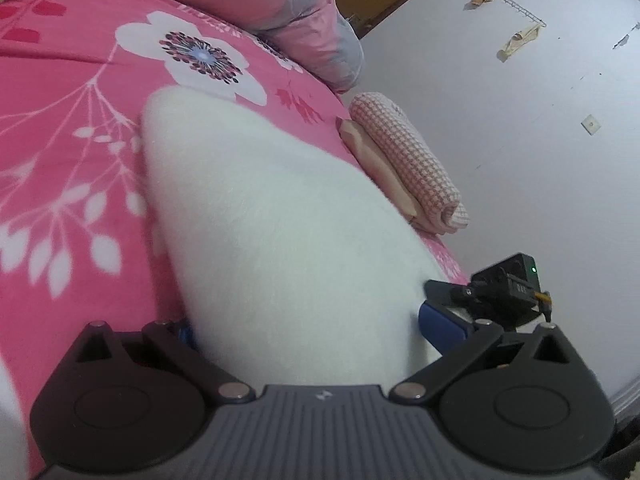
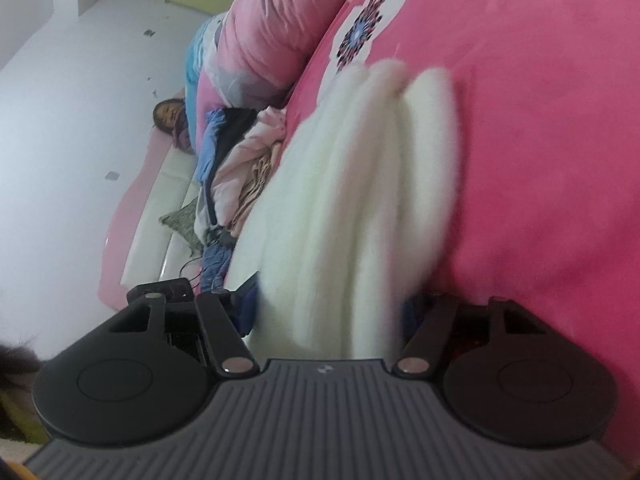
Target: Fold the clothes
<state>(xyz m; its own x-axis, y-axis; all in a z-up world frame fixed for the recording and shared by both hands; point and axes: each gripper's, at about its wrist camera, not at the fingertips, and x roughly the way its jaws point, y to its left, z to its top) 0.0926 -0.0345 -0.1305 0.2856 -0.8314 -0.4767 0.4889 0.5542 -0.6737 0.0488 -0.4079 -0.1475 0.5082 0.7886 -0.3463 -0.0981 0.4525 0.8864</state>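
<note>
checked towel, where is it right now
In the left wrist view the rolled checked towel lies at the right edge of the pink bedspread, next to the wall, just right of the white garment.

Both grippers tilted down, jaws apart around white cloth

The left gripper (image 1: 308,320) has cloth filling the gap between its blue fingers (image 1: 442,326) (grip itself hidden); the right gripper (image 2: 328,312) is rolled sideways, jaws part-open, cloth between them and covering the pads.
</note>
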